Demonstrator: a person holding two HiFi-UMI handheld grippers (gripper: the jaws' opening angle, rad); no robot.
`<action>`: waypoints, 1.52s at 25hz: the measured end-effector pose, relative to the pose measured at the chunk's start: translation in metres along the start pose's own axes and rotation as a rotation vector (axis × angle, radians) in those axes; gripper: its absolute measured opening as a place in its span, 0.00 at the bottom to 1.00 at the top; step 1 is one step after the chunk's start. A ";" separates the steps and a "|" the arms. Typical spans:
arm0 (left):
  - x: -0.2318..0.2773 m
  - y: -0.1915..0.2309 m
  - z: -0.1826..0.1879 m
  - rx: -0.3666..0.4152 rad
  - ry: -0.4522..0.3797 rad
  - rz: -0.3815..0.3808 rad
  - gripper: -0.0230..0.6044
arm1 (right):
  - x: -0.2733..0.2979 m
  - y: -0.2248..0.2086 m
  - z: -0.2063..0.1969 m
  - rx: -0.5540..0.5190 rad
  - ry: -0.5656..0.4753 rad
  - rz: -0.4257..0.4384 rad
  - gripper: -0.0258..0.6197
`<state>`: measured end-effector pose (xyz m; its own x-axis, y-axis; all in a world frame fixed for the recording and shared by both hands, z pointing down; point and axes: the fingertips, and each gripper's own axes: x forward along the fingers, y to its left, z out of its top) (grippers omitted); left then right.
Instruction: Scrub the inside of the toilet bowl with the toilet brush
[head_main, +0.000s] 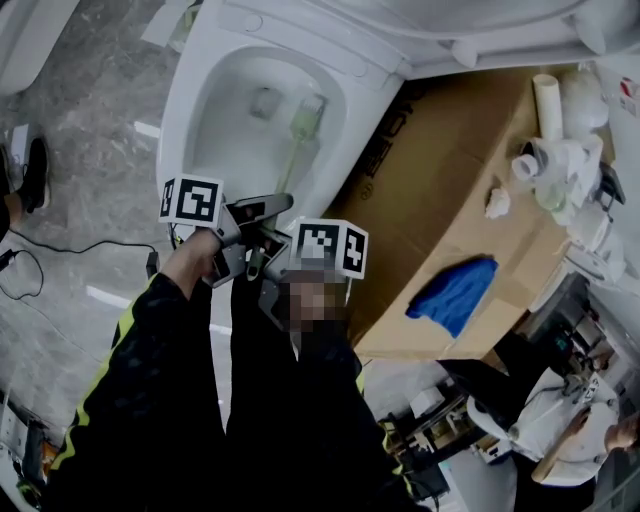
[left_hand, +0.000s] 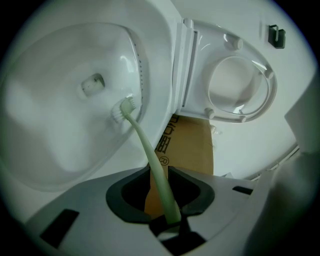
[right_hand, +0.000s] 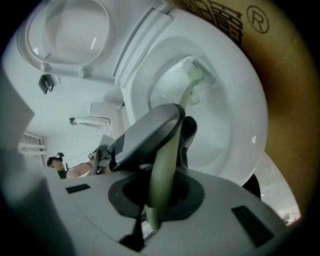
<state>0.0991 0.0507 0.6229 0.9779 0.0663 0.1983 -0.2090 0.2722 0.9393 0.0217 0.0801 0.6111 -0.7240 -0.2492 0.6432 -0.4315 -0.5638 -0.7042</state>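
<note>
Two hand-held grippers clamp the pale green toilet brush (head_main: 291, 160) by its handle above the toilet bowl's (head_main: 195, 120) front rim: the left gripper (left_hand: 170, 217) clenched nearer the bowl, the right gripper (right_hand: 152, 200) closed on the handle's end. The bristle head rests against the bowl's inner wall, beside the drain. A blue cloth (head_main: 455, 293) lies on cardboard (head_main: 440, 170) beside the bowl
</note>
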 end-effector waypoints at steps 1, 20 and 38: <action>0.001 0.001 -0.004 -0.006 0.007 0.005 0.22 | -0.002 -0.002 -0.002 0.006 0.000 0.000 0.10; -0.002 -0.022 -0.007 0.023 0.021 0.031 0.22 | -0.015 0.018 -0.008 -0.003 0.031 0.071 0.10; -0.030 -0.149 -0.042 -0.025 -0.100 0.029 0.22 | -0.103 0.112 -0.053 -0.093 0.161 0.215 0.09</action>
<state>0.1008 0.0481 0.4651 0.9671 -0.0216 0.2534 -0.2359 0.2957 0.9257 0.0196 0.0843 0.4503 -0.8775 -0.2228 0.4248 -0.3004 -0.4352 -0.8488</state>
